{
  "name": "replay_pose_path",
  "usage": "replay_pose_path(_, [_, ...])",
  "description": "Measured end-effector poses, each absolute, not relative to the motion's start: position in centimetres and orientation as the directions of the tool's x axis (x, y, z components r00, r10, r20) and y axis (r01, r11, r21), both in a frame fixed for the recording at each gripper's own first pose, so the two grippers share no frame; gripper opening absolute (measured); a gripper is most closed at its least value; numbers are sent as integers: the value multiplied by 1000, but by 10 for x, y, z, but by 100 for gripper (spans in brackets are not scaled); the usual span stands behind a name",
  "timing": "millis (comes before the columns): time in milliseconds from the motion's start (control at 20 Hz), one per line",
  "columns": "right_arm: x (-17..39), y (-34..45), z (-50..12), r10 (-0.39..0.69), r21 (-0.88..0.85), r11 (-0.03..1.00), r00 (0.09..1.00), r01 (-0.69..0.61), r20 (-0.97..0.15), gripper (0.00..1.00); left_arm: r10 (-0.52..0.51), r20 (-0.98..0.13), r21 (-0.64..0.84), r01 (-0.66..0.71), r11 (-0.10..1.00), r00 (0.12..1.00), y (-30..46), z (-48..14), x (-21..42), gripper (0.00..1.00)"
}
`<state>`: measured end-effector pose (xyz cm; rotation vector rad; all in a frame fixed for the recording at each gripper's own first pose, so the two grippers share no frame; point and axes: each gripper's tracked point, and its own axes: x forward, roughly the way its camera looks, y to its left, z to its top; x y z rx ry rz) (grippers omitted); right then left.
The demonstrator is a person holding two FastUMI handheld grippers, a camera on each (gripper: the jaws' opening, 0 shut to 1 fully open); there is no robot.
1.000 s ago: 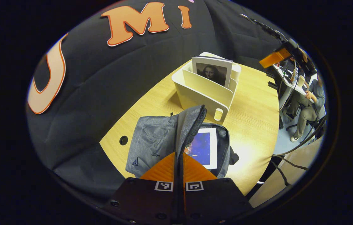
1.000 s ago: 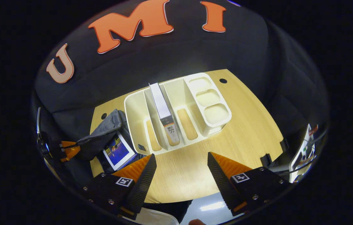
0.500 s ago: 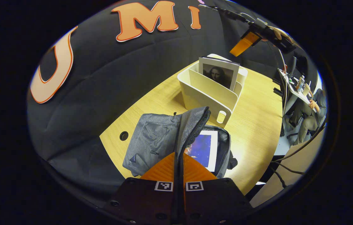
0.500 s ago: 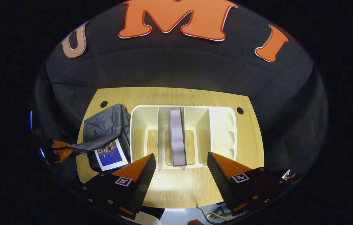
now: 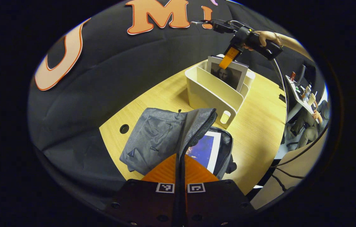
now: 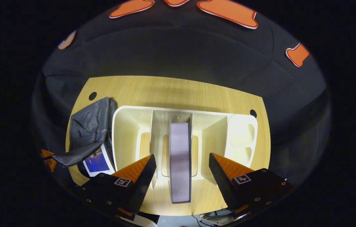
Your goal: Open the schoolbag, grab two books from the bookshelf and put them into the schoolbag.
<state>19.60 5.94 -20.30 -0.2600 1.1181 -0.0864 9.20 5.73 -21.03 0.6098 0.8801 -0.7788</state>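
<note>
A grey schoolbag [image 5: 156, 138] lies on the wooden table, its flap [image 5: 197, 126] lifted. My left gripper [image 5: 180, 157] is shut on the flap's zipper edge. A blue-covered book [image 5: 204, 149] lies inside the bag. Behind it stands a white bookshelf [image 5: 209, 94] holding an upright book [image 5: 231, 77] with a portrait cover. My right gripper [image 5: 227, 60], held by a hand, hovers just above that book. In the right gripper view, my right gripper [image 6: 181, 155] is open, looking straight down, with the book's top edge [image 6: 180, 176] between its fingers, apart from both. The bag [image 6: 89, 126] lies left of the shelf.
The shelf [image 6: 130, 126] has upright dividers and a block of small round-cornered wells [image 6: 244, 138] at its right end. The table [image 5: 260, 132] has a cable hole [image 5: 124, 128] near the bag. A person [image 5: 310, 126] sits at a desk beyond the table's right edge.
My right gripper has swung over the shelf and come down toward the upright book, which now sits between its open fingers. My left gripper still holds the flap up.
</note>
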Motion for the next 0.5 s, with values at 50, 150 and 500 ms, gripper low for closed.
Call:
replay_pose_path(50, [196,60,-210,-191,-239,969,420,-63,-887,99,-338,-850,149,800,581,404,59,-211,91,1])
replay_pose_path(150, [194,59,-226,-193,-233,971,389,-57,-901,89,-337,-851,146,799,583,402,59,-212,91,1])
replay_pose_path(500, [176,70,-233,-161,-188,981,344,-48,-925,39,-339,-858,134,804,580,387,56,-218,91,0])
